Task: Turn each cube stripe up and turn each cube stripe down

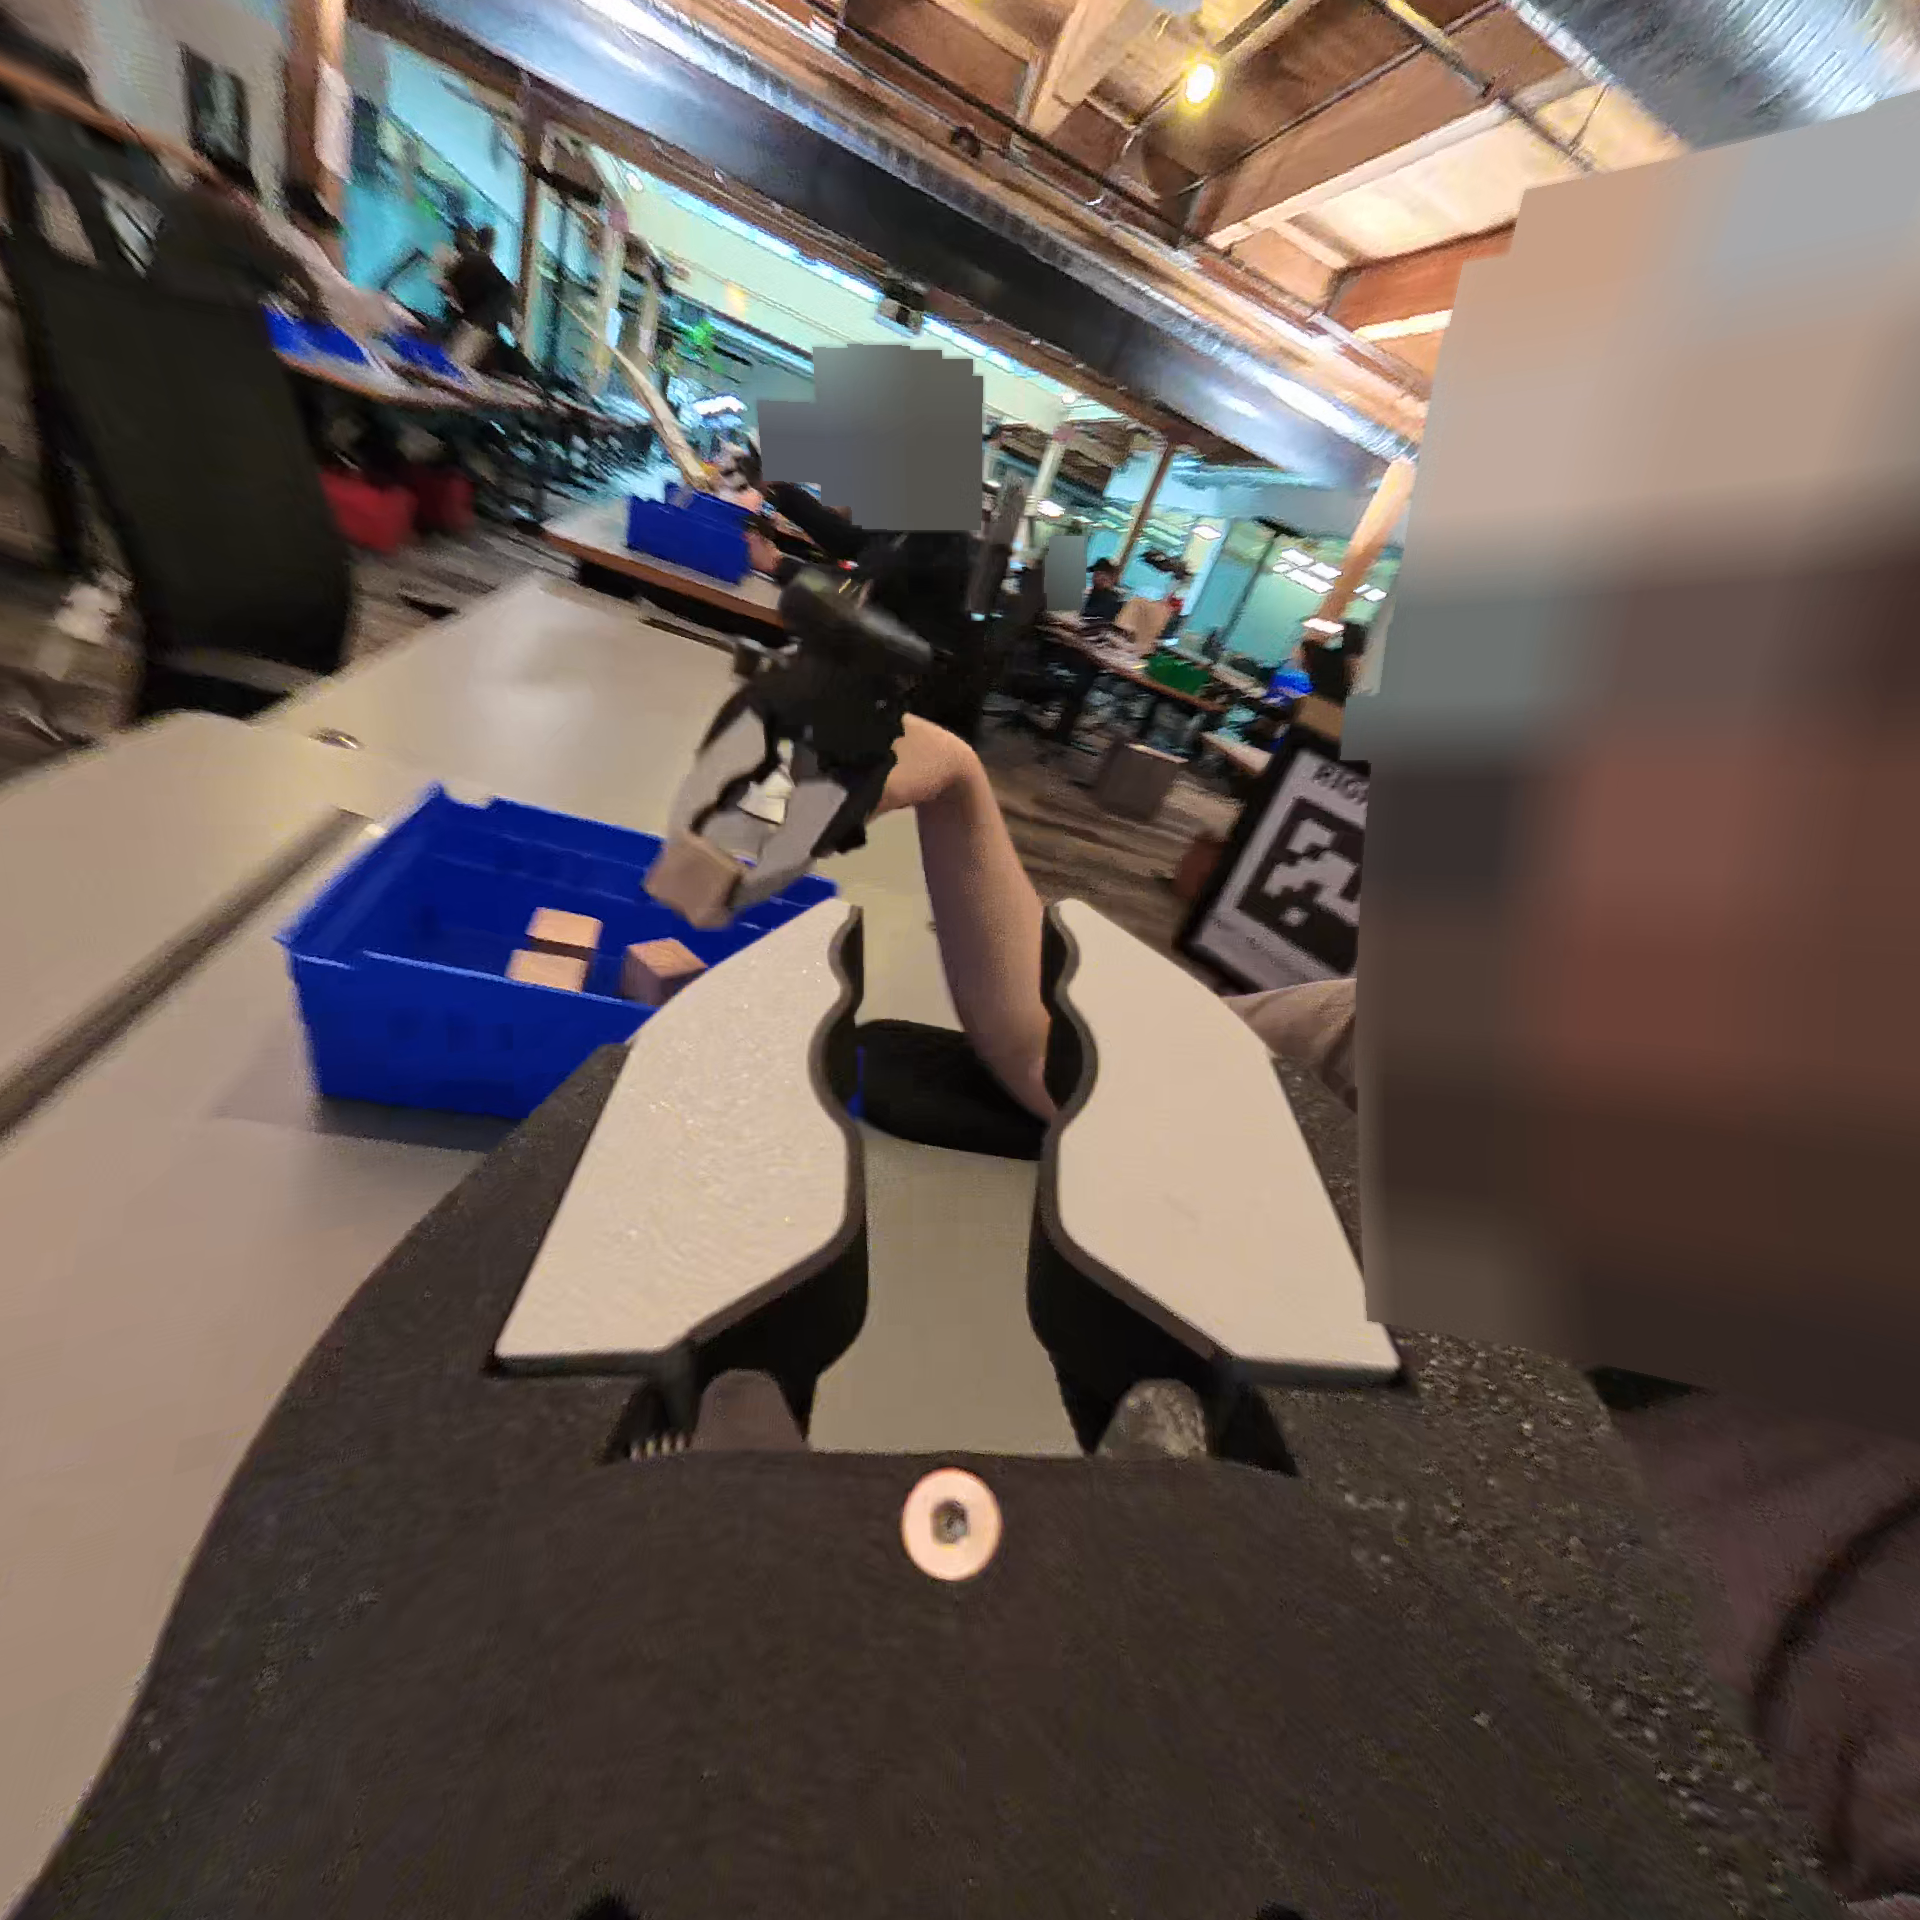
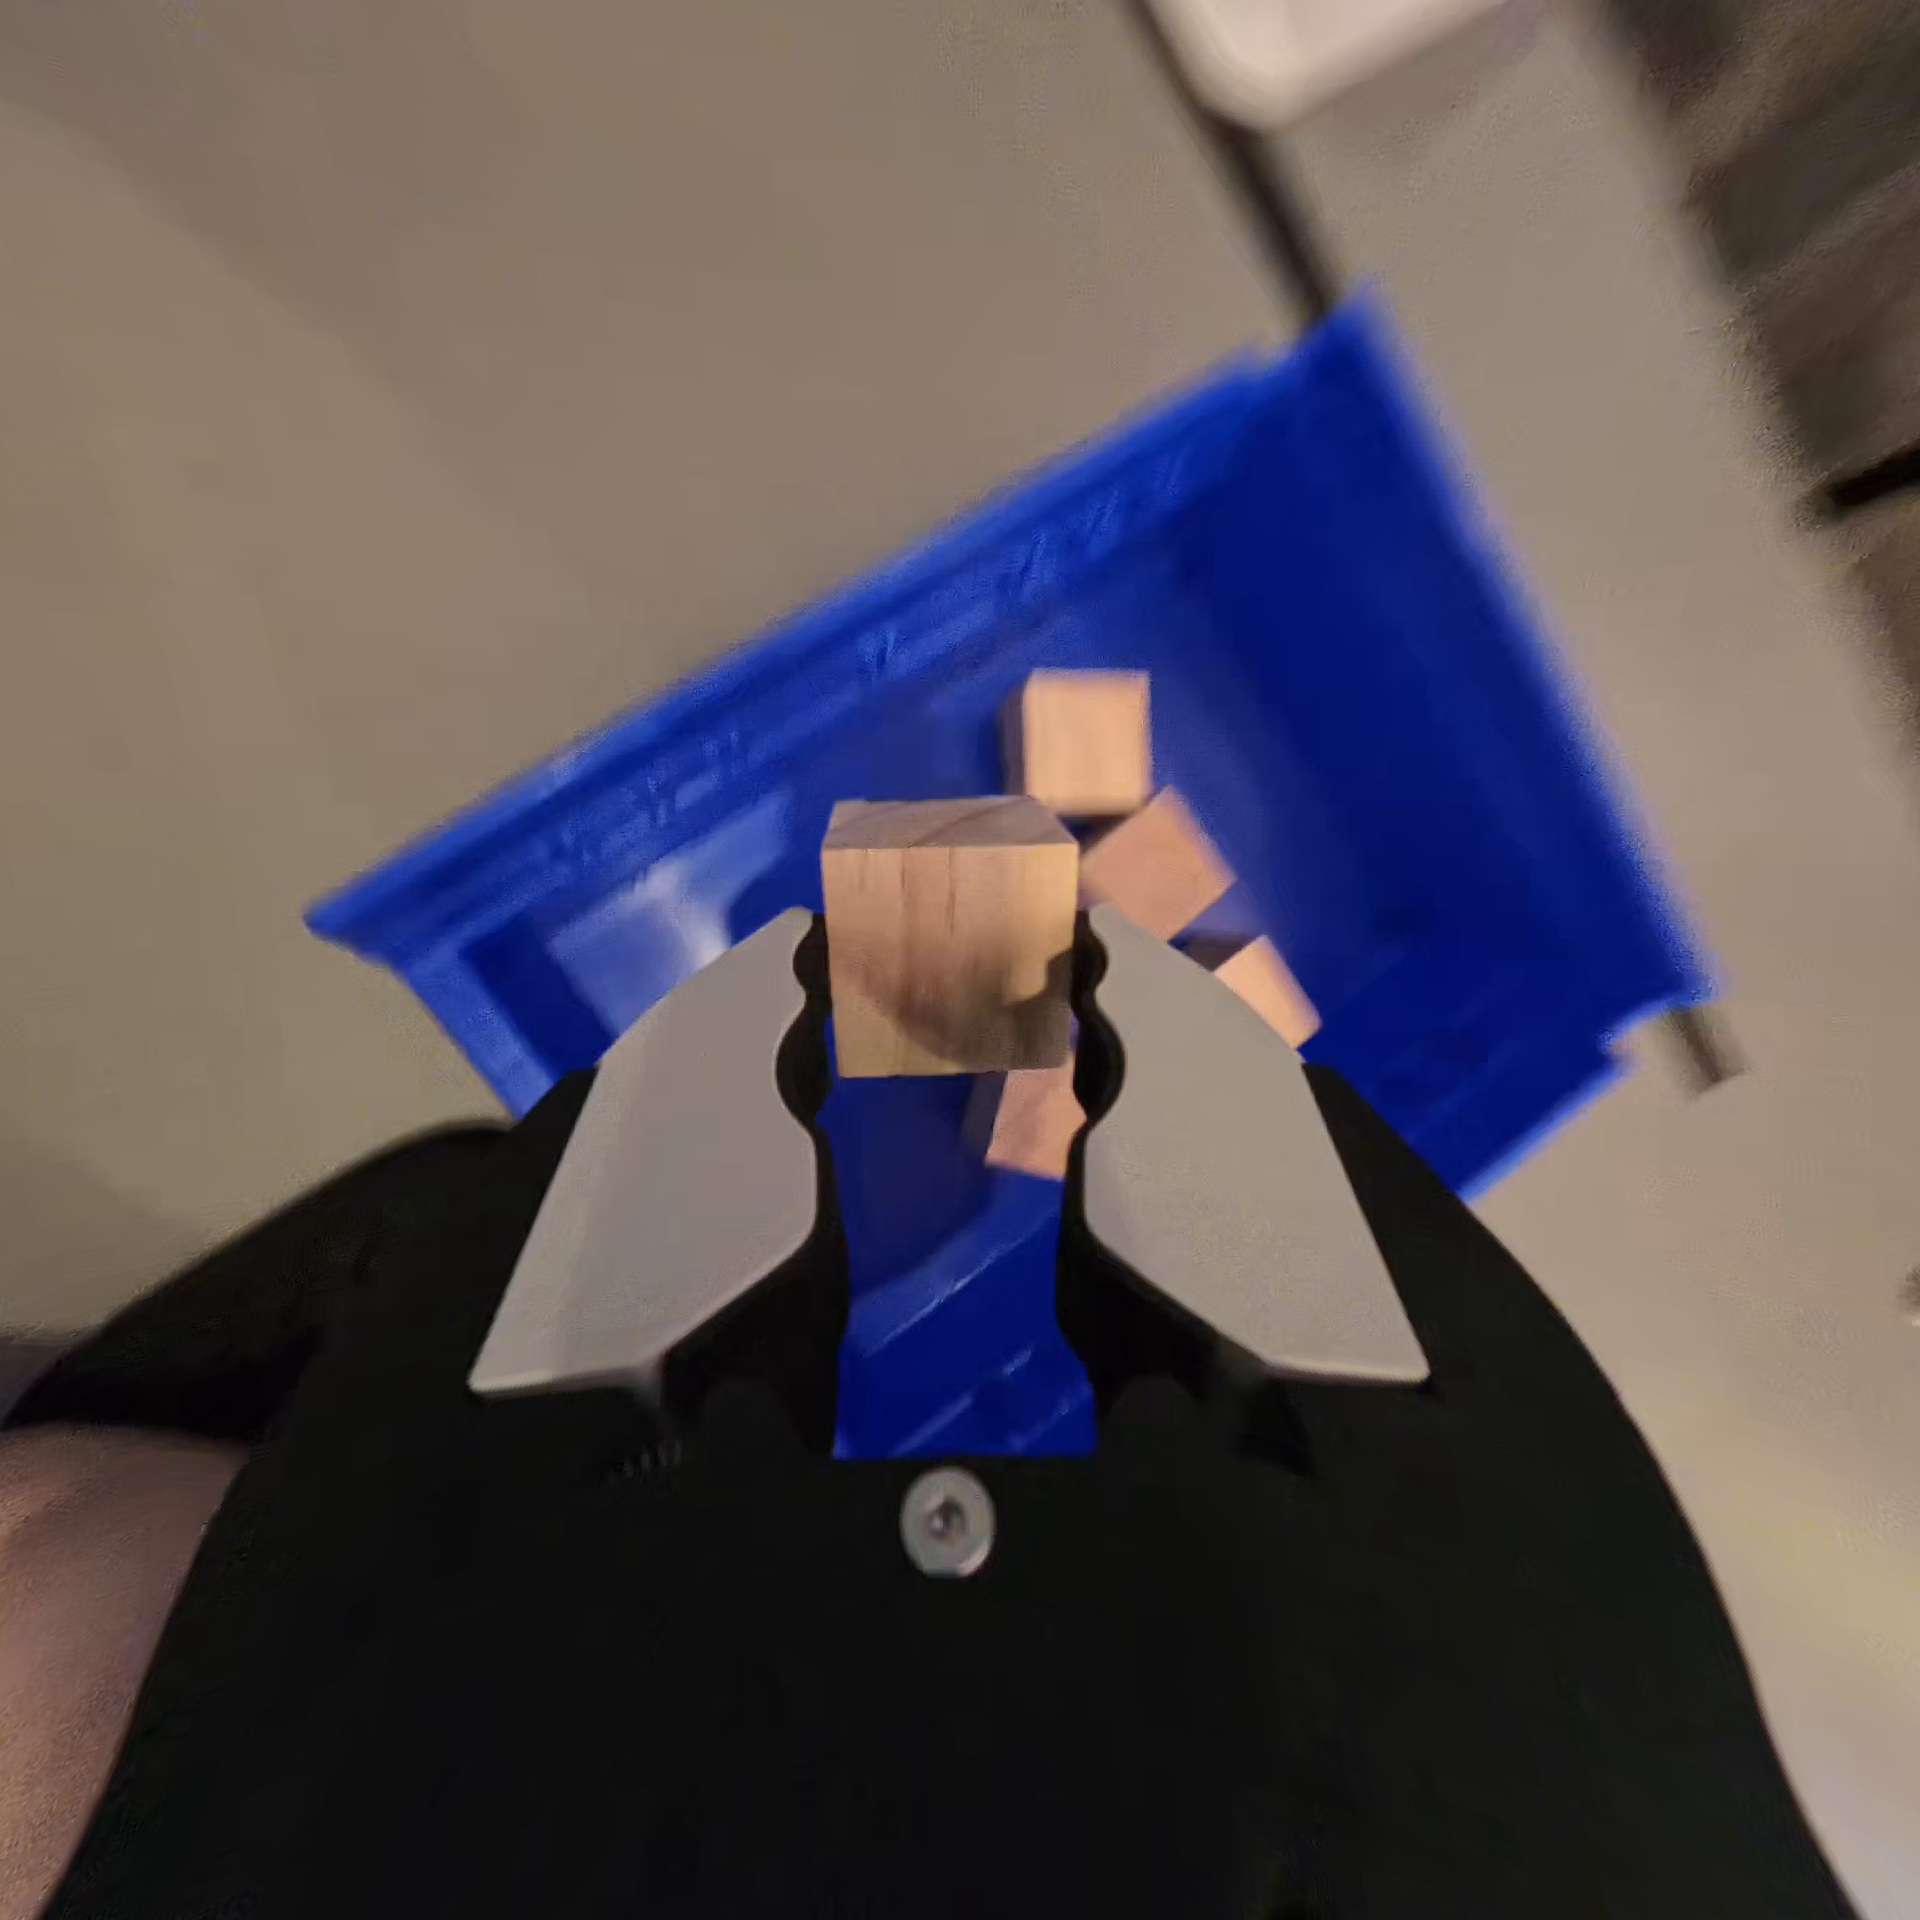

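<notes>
My right gripper is shut on a plain wooden cube and holds it in the air above a blue bin. Several more wooden cubes lie inside the bin. No stripe shows on any cube face that I see. In the left wrist view the right gripper hangs over the bin's far right side with the cube between its fingers, and three cubes lie in the bin. My left gripper is open and empty, raised well to the right of the bin.
The bin stands on a grey table with a seam running along its left side. A person's bare forearm reaches to the right gripper. A black-and-white marker board stands at the right. Other work tables stand in the room behind.
</notes>
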A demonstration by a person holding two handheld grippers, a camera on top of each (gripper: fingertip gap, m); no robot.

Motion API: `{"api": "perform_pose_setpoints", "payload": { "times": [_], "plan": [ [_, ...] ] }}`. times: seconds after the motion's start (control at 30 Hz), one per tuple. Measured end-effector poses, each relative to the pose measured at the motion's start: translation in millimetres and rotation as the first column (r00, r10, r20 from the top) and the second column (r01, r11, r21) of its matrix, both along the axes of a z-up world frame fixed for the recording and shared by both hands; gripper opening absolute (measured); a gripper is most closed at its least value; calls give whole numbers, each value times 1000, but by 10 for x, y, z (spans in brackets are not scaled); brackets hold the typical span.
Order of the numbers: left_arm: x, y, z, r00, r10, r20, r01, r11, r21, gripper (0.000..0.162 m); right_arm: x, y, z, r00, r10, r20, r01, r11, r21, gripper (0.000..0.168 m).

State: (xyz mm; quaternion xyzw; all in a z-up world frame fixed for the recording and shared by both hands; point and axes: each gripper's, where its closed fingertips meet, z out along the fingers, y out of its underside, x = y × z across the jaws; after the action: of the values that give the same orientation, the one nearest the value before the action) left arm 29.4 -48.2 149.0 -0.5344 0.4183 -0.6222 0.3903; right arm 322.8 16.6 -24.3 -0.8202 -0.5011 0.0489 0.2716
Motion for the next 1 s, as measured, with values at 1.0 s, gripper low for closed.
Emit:
{"api": "perform_pose_setpoints", "payload": {
  "times": [1.0],
  "plan": [
    [-1392, 594, -473, 362, 815, -453, -649, 569, 505, 34, 231, 219, -912, 960, 31, 279, 26, 979, -200, 58]
  ]
}}
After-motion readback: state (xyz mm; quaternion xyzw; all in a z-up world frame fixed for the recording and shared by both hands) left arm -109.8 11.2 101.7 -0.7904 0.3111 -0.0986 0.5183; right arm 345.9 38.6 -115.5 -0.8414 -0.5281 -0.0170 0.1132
